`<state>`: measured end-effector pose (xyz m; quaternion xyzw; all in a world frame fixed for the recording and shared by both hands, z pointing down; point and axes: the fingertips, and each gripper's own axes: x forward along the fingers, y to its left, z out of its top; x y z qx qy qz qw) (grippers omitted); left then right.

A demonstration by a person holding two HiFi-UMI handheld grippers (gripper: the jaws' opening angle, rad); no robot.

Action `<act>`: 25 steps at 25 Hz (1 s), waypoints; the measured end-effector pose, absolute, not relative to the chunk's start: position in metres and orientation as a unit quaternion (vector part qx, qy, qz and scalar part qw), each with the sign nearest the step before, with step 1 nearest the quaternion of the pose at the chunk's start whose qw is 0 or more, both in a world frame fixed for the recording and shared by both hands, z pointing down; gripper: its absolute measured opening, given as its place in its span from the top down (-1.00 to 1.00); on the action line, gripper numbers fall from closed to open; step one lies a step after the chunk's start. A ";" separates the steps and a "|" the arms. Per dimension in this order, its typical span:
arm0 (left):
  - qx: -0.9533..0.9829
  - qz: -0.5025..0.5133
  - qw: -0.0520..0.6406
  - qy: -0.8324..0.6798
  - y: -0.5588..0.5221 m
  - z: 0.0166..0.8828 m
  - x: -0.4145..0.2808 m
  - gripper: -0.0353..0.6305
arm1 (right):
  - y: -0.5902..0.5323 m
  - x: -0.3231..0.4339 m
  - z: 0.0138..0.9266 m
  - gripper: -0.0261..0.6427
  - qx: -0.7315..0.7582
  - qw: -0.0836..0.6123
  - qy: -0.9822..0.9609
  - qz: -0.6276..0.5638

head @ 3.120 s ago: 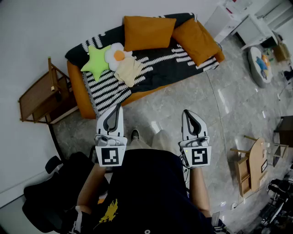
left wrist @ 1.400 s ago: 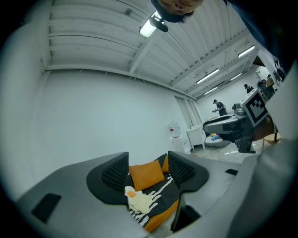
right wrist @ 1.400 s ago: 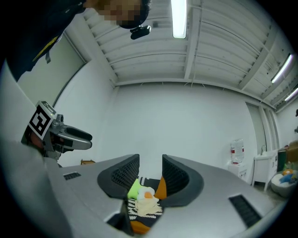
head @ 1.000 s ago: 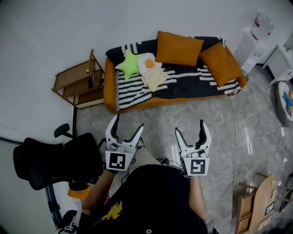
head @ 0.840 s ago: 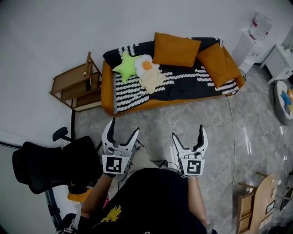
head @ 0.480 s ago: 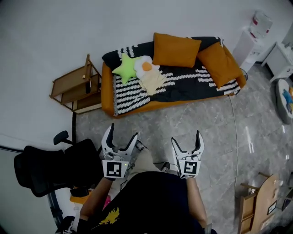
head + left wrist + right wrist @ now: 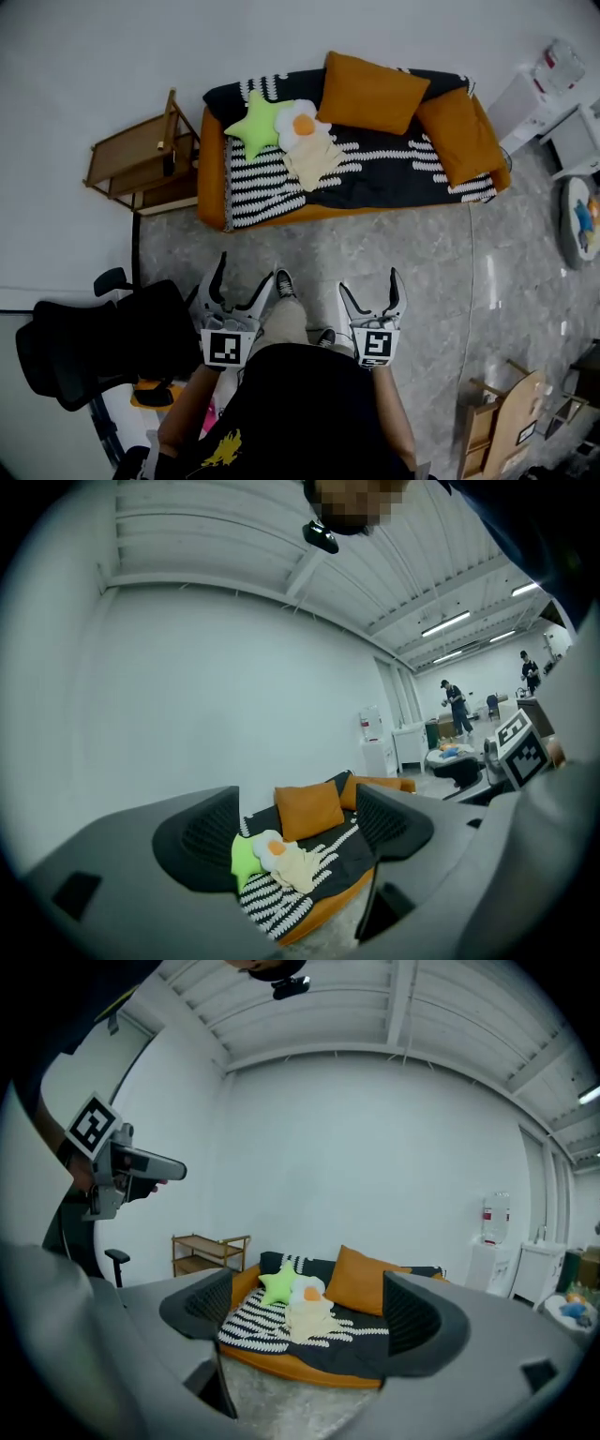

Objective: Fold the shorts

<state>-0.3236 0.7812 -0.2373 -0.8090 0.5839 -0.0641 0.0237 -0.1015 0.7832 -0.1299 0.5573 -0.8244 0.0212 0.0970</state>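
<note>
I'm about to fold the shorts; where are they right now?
In the head view, the pale yellow shorts lie on the sofa, left of centre, just below the fried-egg cushion.

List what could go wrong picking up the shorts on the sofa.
1. The shorts lie rumpled against the egg pillow, near the star pillow; a grab might catch a pillow too.
2. They rest on a striped blanket; a pinch could lift it along.
3. The office chair stands close at the person's left and may be bumped.
</note>
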 end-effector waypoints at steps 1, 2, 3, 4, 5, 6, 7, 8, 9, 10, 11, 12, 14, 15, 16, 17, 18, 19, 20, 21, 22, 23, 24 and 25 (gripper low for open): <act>-0.809 -0.064 0.017 0.584 0.765 -0.236 -0.336 -0.28 | 0.770 -0.110 -0.136 -0.60 0.558 0.100 -0.824 0.021; -0.810 -0.065 0.012 0.583 0.749 -0.235 -0.346 -0.28 | 0.757 -0.117 -0.143 -0.60 0.557 0.109 -0.823 0.024; -0.812 -0.067 0.012 0.580 0.730 -0.236 -0.355 -0.28 | 0.740 -0.123 -0.150 -0.60 0.556 0.121 -0.822 0.025; -0.816 -0.075 0.022 0.573 0.709 -0.237 -0.362 -0.28 | 0.722 -0.129 -0.156 -0.60 0.555 0.135 -0.821 0.026; -0.822 -0.095 0.050 0.559 0.689 -0.238 -0.369 -0.28 | 0.703 -0.136 -0.159 -0.60 0.554 0.148 -0.819 0.026; -0.829 -0.121 0.084 0.540 0.671 -0.238 -0.376 -0.28 | 0.686 -0.143 -0.161 -0.60 0.554 0.158 -0.817 0.025; -0.832 -0.138 0.105 0.527 0.656 -0.235 -0.384 -0.28 | 0.671 -0.150 -0.162 -0.60 0.555 0.167 -0.814 0.024; -0.834 -0.138 0.105 0.524 0.643 -0.231 -0.393 -0.28 | 0.656 -0.155 -0.162 -0.60 0.558 0.175 -0.811 0.023; -0.835 -0.128 0.094 0.527 0.629 -0.226 -0.400 -0.28 | 0.640 -0.158 -0.162 -0.60 0.560 0.183 -0.808 0.021; -0.836 -0.114 0.074 0.532 0.615 -0.219 -0.407 -0.28 | 0.624 -0.161 -0.162 -0.60 0.563 0.190 -0.804 0.020; -0.836 -0.100 0.049 0.537 0.601 -0.209 -0.414 -0.28 | 0.608 -0.165 -0.162 -0.60 0.567 0.194 -0.801 0.020; -0.838 -0.091 0.031 0.537 0.588 -0.200 -0.420 -0.28 | 0.595 -0.169 -0.162 -0.60 0.571 0.196 -0.797 0.019; -0.847 -0.104 0.037 0.520 0.562 -0.184 -0.427 -0.28 | 0.573 -0.176 -0.159 -0.60 0.576 0.200 -0.792 0.019; -0.851 -0.111 0.042 0.511 0.550 -0.179 -0.427 -0.28 | 0.562 -0.177 -0.157 -0.59 0.577 0.202 -0.791 0.019; -0.854 -0.114 0.044 0.506 0.537 -0.174 -0.426 -0.28 | 0.549 -0.176 -0.153 -0.59 0.577 0.205 -0.790 0.021; -0.855 -0.115 0.043 0.504 0.522 -0.171 -0.425 -0.28 | 0.534 -0.175 -0.149 -0.58 0.577 0.206 -0.790 0.025; -0.856 -0.118 0.041 0.502 0.506 -0.166 -0.422 -0.28 | 0.516 -0.174 -0.142 -0.57 0.575 0.208 -0.791 0.030; -0.856 -0.126 0.039 0.499 0.489 -0.161 -0.419 -0.28 | 0.499 -0.172 -0.134 -0.57 0.572 0.210 -0.792 0.036; -0.856 -0.138 0.038 0.496 0.473 -0.155 -0.415 -0.28 | 0.481 -0.170 -0.124 -0.55 0.567 0.214 -0.795 0.043; -0.856 -0.151 0.035 0.493 0.458 -0.148 -0.408 -0.28 | 0.464 -0.165 -0.113 -0.52 0.561 0.218 -0.797 0.051; -0.855 -0.164 0.032 0.491 0.443 -0.142 -0.401 -0.28 | 0.445 -0.159 -0.101 -0.51 0.555 0.221 -0.800 0.060; -0.853 -0.175 0.028 0.491 0.425 -0.137 -0.393 -0.28 | 0.422 -0.152 -0.089 -0.49 0.551 0.221 -0.802 0.069; -0.850 -0.186 0.025 0.493 0.404 -0.132 -0.385 -0.28 | 0.394 -0.143 -0.078 -0.48 0.547 0.220 -0.804 0.077; -0.846 -0.195 0.024 0.496 0.380 -0.128 -0.376 -0.28 | 0.363 -0.135 -0.065 -0.46 0.543 0.220 -0.806 0.085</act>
